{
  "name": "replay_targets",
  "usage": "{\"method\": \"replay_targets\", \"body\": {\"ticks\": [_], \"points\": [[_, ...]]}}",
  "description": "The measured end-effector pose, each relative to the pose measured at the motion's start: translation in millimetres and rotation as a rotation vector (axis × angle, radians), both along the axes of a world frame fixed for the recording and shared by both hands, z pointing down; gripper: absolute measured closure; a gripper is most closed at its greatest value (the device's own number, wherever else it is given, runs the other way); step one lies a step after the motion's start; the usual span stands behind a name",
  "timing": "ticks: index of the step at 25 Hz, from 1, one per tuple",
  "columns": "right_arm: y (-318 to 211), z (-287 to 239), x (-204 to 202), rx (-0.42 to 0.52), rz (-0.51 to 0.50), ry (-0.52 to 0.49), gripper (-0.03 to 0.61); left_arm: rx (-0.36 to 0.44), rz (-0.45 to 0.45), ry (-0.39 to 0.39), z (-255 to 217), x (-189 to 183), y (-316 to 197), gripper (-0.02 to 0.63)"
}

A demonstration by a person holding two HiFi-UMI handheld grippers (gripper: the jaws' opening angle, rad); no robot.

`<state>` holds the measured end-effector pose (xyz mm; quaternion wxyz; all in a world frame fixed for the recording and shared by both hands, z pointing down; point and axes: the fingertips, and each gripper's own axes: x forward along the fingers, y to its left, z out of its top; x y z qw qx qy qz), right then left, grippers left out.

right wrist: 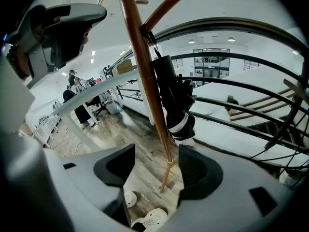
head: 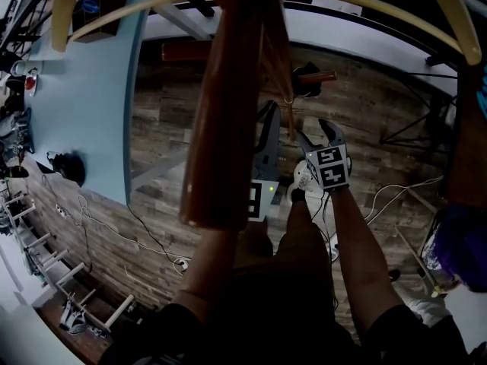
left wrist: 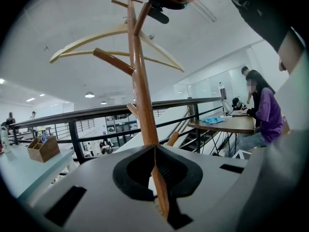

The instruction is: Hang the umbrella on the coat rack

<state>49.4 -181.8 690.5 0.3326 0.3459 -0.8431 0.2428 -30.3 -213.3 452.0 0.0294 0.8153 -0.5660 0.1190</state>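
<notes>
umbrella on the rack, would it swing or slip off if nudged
Probably swings: the umbrella hangs by a thin loop from one peg, free below. Folded and strapped, it likely handles as a compact, firm bundle. The peg slants upward, so the loop should stay on.

The wooden floor (head: 365, 105) bears the coat rack (head: 228, 112) — white cables (head: 403, 191) trail over its planks.

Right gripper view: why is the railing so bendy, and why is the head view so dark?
Right gripper view: the wide-angle lens bows the railing, and the corners go black. Head view: dim, and the rack looms close and blurry. Left gripper view: brighter.
</notes>
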Motion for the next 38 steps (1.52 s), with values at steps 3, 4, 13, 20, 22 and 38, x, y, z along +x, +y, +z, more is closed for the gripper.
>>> {"method": "replay_targets", "body": {"ticks": [3,4,13,20,22,38], "points": [[-1,-4,-1,0.007,0.004,-0.015,0.302,-0.002,-0.011,0.018,-1,0,0,0.595],[-2,-7,-2,0.014,0.005,-0.023,0.302,-0.003,-0.016,0.026,-1,0,0,0.595],[-7,-23,-4,0.063,0.015,-0.058,0.302,0.002,0.003,-0.005,-5,1,-1,0.595],[-11,-46,-12,0.135,0.006,-0.07,0.302,0.011,0.048,-0.07,-11,-4,1,0.595],[-13,-55,-12,0.159,0.01,-0.077,0.302,0.025,0.054,-0.071,-16,-3,2,0.595],[-17,-213,-23,0.467,0.026,-0.19,0.302,0.125,0.105,-0.056,-90,-6,11,0.595]]}}
